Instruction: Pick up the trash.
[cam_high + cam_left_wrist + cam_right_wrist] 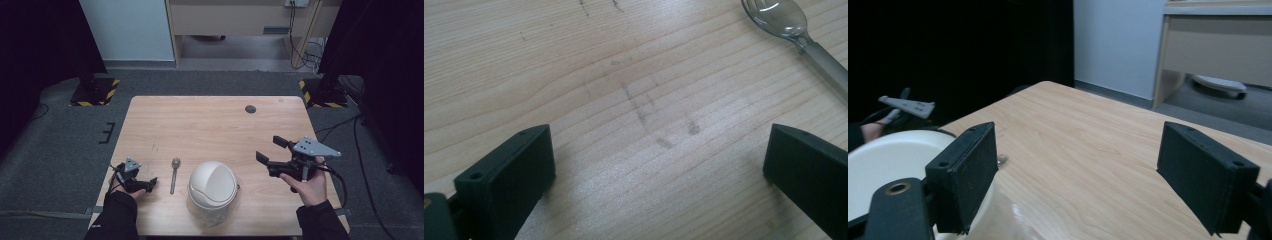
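A metal spoon lies on the wooden table, bowl pointing away from me. Right of it stands a white domed container with a clear lower wall. My left gripper rests low on the table left of the spoon, open and holding nothing. Its own view has bare wood between the jaws of my left gripper and the spoon at the upper right. My right gripper hovers open right of the container, pointing left. In its view my right gripper is open, with the container at the left.
A small dark round grommet sits near the table's far edge. Dark stands with yellow-black bases flank the far corners on the grey floor. A light wooden cabinet stands beyond. The far half of the table is bare wood.
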A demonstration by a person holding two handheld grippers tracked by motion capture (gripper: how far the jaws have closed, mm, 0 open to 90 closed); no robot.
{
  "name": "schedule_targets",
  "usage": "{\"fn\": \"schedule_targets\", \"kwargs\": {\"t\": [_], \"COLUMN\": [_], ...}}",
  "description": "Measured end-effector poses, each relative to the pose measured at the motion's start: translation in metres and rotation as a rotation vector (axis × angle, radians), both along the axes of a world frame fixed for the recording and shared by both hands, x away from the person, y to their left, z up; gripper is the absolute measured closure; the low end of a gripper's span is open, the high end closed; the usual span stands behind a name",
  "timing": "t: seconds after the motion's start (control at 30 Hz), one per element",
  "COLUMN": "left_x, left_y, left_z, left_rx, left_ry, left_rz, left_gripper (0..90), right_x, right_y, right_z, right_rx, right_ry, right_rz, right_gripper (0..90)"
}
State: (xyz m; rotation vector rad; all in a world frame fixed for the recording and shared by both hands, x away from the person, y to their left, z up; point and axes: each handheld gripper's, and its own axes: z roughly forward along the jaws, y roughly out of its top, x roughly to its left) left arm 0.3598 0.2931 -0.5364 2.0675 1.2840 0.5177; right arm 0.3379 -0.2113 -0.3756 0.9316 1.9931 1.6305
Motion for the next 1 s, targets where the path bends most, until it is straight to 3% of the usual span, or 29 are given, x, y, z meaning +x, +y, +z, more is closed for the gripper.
{"fn": "schedule_targets", "kwargs": {"t": [0.27,0.47,0.67,0.77,1.0], "left_x": [0.000,0.000,0.000,0.000,0.000], "left_y": [0.000,-0.001,-0.001,-0.001,-0.001], "left_z": [0.000,0.000,0.000,0.000,0.000], "left_rx": [0.000,0.000,0.000,0.002,0.001], "left_ry": [0.000,0.000,0.000,0.000,0.000], "left_rz": [0.002,0.003,0.002,0.002,0.002], "left_gripper": [0.0,0.0,0.0,0.0,0.0], "right_x": [-0.005,-0.007,-0.008,-0.009,-0.007], "right_y": [0.026,0.050,0.062,0.071,0.078], "right_z": [-0.006,-0.023,-0.033,-0.044,-0.056], "right_rx": [-0.009,-0.018,-0.028,-0.081,-0.140], "right_ry": [0.018,0.062,0.095,0.110,0.150], "right_rz": [0.080,0.153,0.198,0.221,0.237], "right_gripper": [15.3,15.6,15.6,15.9,16.3]}}
